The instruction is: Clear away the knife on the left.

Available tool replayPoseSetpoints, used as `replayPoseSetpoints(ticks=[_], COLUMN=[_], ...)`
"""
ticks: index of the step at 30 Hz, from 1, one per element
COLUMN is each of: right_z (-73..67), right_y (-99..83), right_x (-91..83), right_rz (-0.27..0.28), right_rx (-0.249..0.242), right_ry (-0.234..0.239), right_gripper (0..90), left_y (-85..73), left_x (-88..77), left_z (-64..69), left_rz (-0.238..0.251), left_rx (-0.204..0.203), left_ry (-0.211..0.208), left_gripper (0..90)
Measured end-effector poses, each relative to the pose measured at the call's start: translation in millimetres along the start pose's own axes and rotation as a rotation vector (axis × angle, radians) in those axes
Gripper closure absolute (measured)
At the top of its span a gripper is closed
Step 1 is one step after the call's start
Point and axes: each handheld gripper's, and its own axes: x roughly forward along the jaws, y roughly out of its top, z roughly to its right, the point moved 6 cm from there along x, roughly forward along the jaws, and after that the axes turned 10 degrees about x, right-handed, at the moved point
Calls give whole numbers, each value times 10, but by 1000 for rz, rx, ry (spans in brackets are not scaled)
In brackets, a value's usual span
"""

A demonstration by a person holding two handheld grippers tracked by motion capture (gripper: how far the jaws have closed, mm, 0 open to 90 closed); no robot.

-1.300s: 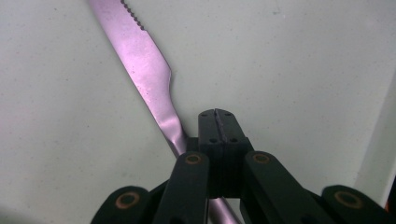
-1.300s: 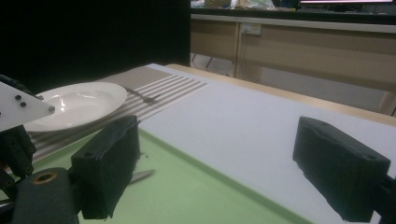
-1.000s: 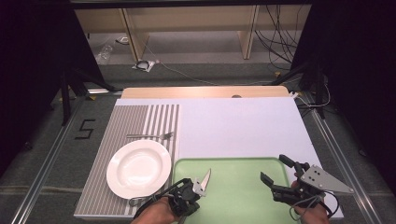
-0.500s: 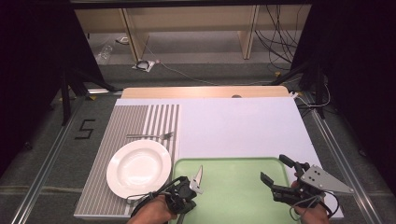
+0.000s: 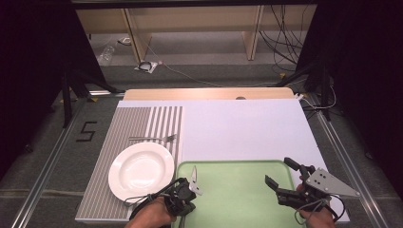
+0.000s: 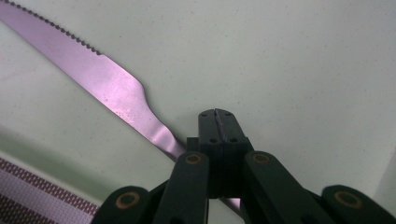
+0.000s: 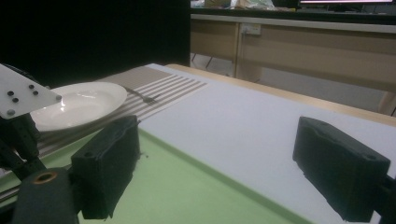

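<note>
One green tray (image 5: 237, 199) is seen from above; over its left edge a knife (image 5: 194, 179) is clamped by the left tool (image 5: 186, 189). Closer, its serrated blade (image 6: 93, 79) shines. Right tool (image 7: 215, 172) is held wide open, empty.

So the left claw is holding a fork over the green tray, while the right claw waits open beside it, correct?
Not quite: the left claw holds a knife, not a fork; the left gripper view shows its serrated blade. The fork lies on the striped mat above the plate. The rest stands: it is over the green tray, and the right claw is open.
</note>
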Motion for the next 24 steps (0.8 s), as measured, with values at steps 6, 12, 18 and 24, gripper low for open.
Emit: replayPoseSetpoints(ticks=[6,12,18,24], right_z=[0,0,0,-1], right_y=[-1,0,-1,-1], right_x=[0,0,-1,0], right_rz=[-1,0,-1,-1], right_rx=[-1,-2,0,-1], right_ry=[0,1,0,1], right_gripper=[156,156,156,156], left_y=[-33,-61,-89,-120], left_x=[-14,-27,-37,-49], left_z=[-20,-47,-66,-94], left_rz=[-8,-12,-18,-24], left_rx=[-13,-19,-31,-36], left_ry=[-3,-4,-9,-13], left_gripper=[896,896,896,896])
